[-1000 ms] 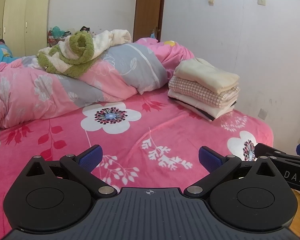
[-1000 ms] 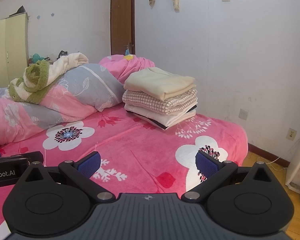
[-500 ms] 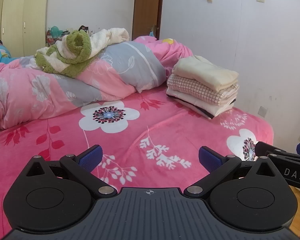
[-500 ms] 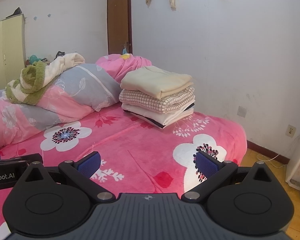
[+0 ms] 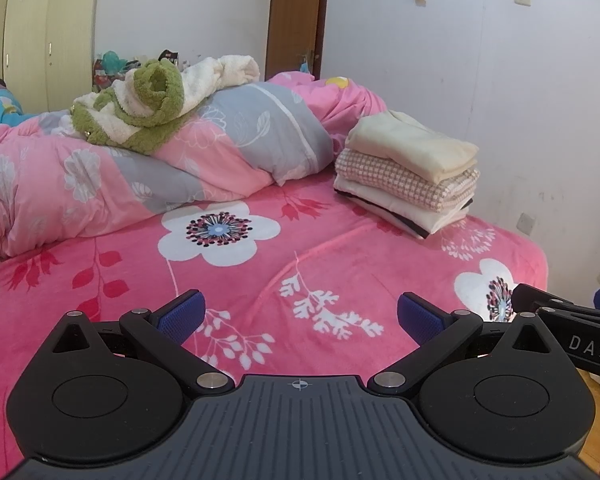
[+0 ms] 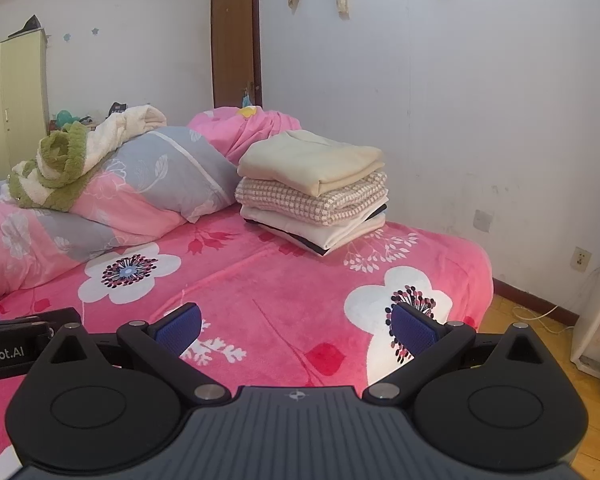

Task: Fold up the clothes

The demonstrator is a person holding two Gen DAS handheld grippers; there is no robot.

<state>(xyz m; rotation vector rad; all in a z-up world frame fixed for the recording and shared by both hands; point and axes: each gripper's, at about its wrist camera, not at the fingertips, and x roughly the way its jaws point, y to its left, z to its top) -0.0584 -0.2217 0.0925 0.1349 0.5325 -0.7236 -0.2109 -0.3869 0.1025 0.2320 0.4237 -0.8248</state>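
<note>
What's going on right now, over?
Left gripper and right gripper open, empty, above the bedspread. Folded stack by the wall; green-and-cream garment unfolded on the duvet. Nothing blocking.

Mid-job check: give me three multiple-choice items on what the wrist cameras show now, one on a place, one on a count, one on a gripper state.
1. Where is the folded stack?
A. on the floor
B. on the bed near the wall
C. on the wardrobe

2. How many folded garments are in it?
A. one
B. five
C. three

3. How are the left gripper and right gripper?
A. both open, empty
B. both shut on cloth
C. left shut on a towel

Answers: 1 B, it rests on the pink floral blanket beside the wall; 2 C, cream, checked and white layers show; 3 A, blue pads stand apart over bare blanket.
</note>
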